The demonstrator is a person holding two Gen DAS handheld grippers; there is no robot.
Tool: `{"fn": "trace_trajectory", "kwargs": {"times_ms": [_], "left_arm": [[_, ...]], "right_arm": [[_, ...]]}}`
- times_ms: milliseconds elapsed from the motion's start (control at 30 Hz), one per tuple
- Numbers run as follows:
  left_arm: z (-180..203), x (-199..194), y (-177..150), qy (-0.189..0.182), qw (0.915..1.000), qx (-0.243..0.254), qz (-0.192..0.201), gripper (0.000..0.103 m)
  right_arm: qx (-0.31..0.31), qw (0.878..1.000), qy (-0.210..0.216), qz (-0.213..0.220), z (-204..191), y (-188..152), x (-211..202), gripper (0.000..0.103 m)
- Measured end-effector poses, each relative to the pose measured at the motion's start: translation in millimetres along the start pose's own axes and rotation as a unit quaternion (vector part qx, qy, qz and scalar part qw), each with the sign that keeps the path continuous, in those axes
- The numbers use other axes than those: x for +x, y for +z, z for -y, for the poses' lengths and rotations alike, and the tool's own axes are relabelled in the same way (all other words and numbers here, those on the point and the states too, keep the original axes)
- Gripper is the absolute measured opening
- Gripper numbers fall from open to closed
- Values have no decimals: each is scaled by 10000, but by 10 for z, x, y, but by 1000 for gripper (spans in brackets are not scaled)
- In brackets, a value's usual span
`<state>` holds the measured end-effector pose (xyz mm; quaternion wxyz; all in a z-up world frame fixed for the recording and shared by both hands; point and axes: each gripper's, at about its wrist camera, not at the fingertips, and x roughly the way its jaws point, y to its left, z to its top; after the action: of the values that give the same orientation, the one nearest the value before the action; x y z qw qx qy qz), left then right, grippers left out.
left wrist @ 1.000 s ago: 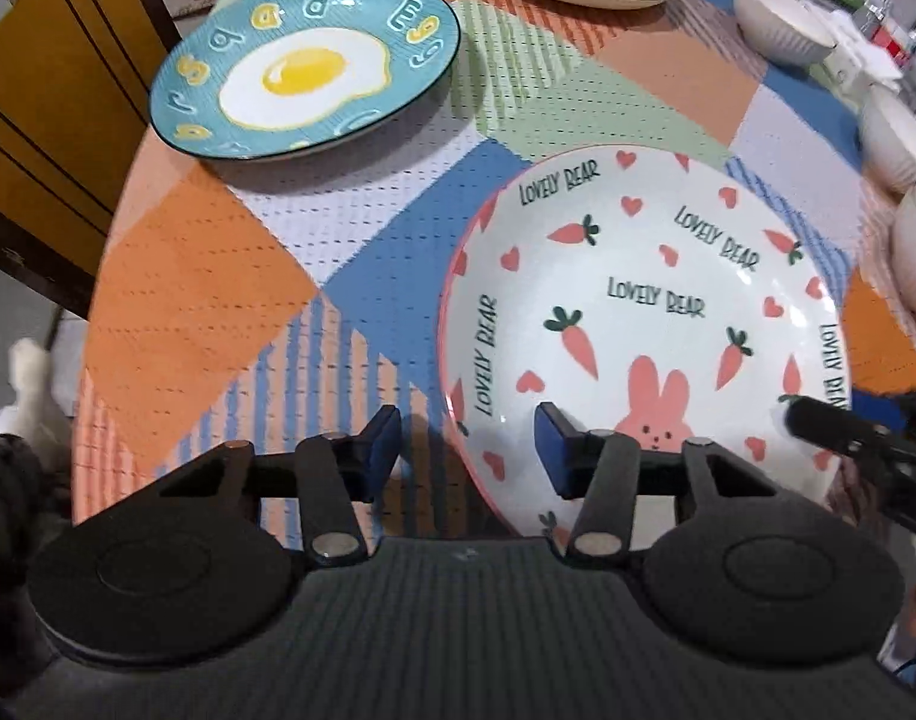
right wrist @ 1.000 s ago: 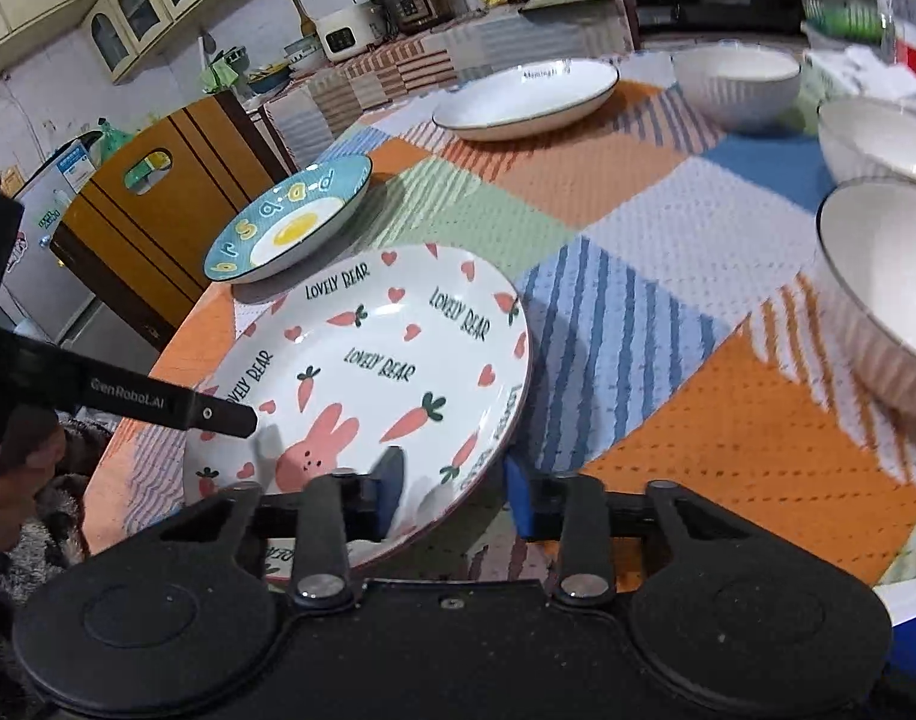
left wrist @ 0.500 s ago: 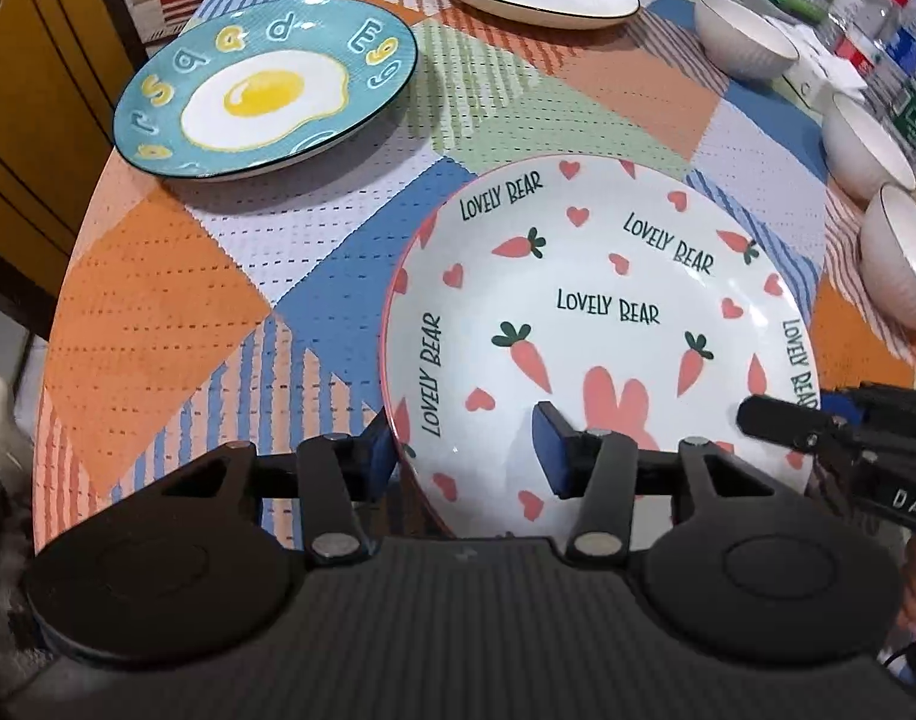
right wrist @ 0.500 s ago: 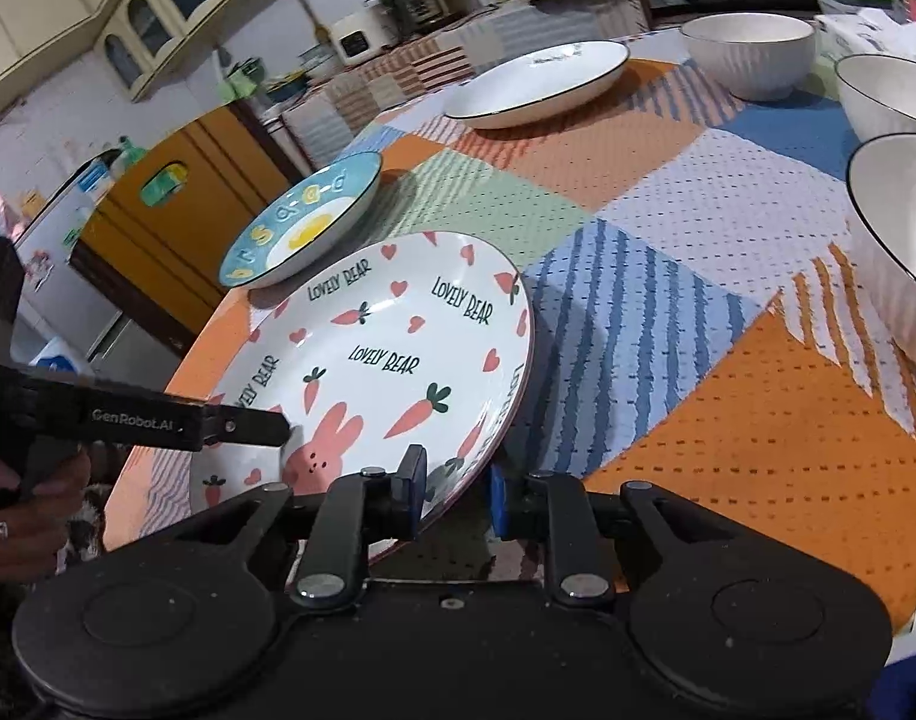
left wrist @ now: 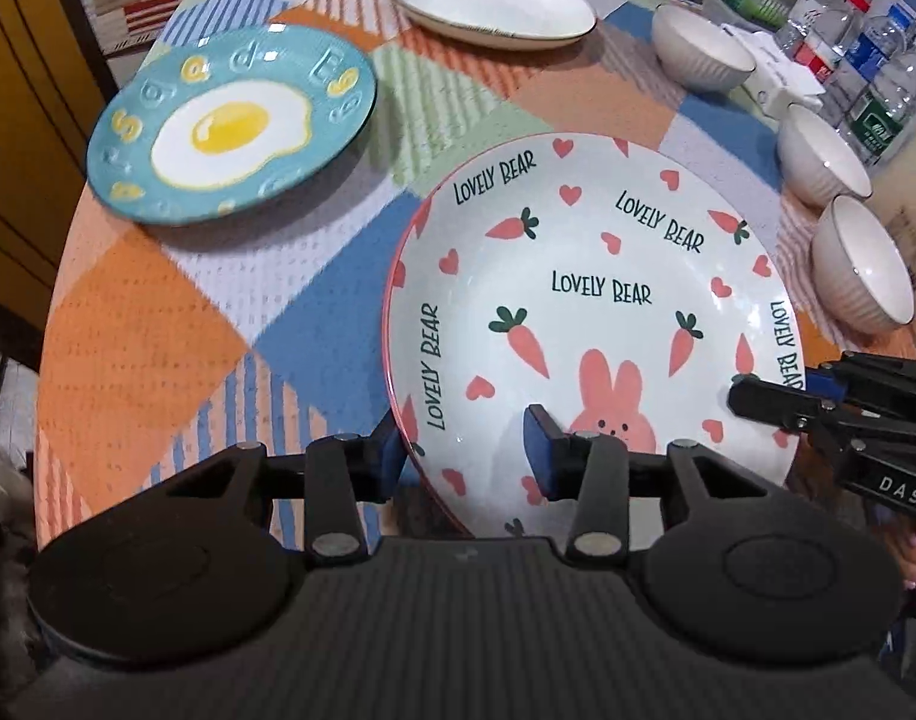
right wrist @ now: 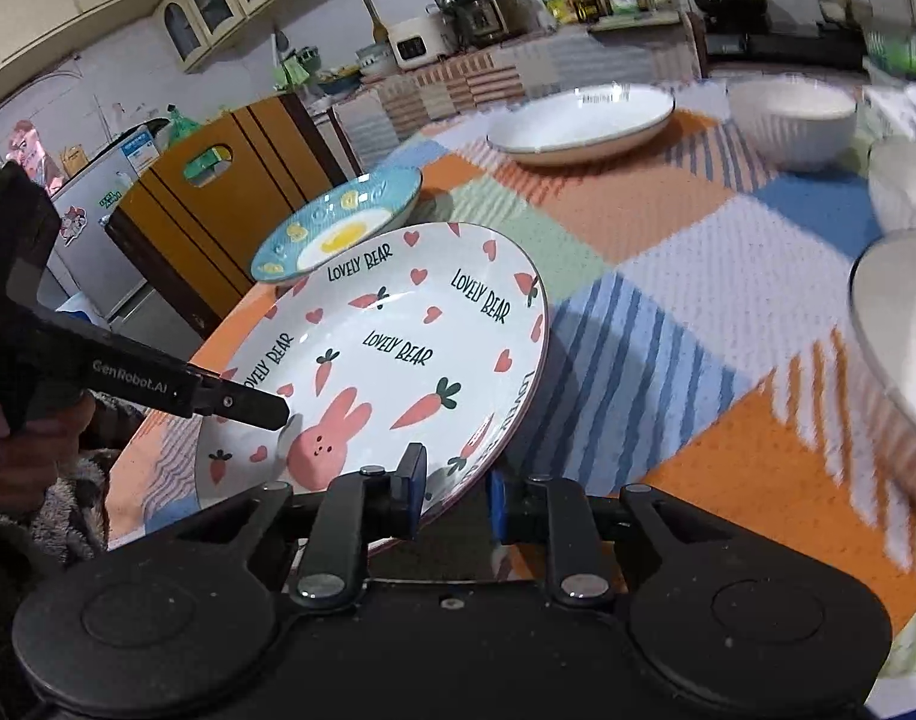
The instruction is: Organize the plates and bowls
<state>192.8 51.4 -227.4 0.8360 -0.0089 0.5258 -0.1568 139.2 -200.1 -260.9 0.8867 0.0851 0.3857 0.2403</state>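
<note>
A white bunny plate (left wrist: 590, 288) with carrots and "LOVELY BEAR" lettering is tilted, its near edge raised off the tablecloth (left wrist: 140, 330). My right gripper (right wrist: 455, 489) is shut on the near rim of the bunny plate (right wrist: 398, 354), one pad above it and one below. My left gripper (left wrist: 464, 456) straddles the plate's left rim. Its jaws are closing, and a gap still shows at the inner pad. The right gripper (left wrist: 776, 408) shows at the plate's right edge. A blue fried-egg plate (left wrist: 230, 126) lies at the far left.
A white oval plate (left wrist: 488, 0) sits at the back. Three white ribbed bowls (left wrist: 701, 54), (left wrist: 824, 153), (left wrist: 860, 264) line the right side. Bottles (left wrist: 878, 78) stand behind them. A wooden cabinet (right wrist: 218, 210) stands past the table's left edge.
The bunny plate's near edge has lifted off the cloth and tilted in my right gripper. My left gripper has risen slightly and its jaws have narrowed around the rim.
</note>
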Motion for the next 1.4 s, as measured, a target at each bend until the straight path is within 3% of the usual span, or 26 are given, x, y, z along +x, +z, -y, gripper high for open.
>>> {"fn": "trace_trajectory", "kwargs": {"times_ms": [333,433,633,967,1300,1400], "left_arm": [[203,-14,630,-3,9989,302,364,40],[314,139,798,64,9973,611,396,40],[352,533,1076,-248,9966,756,234,40],[188,820,1168,-427,9974,570,-108,41],[227,951,1117,-292,9984,473,-90,44],[308,945,1088,-103,9983,578,-56,46]], "right_arm": [[42,9991,-196,371,172,394,-142,27],[39,9985,-414,364,260,483,-101,27],[402,9938,-916,481,464,506,65,28],[551,9894,-1290,383,433,573,326,29],[745,9852,-1538,128,467,570,503,32],[699,9834,-1675,79,441,570,545,35]]}}
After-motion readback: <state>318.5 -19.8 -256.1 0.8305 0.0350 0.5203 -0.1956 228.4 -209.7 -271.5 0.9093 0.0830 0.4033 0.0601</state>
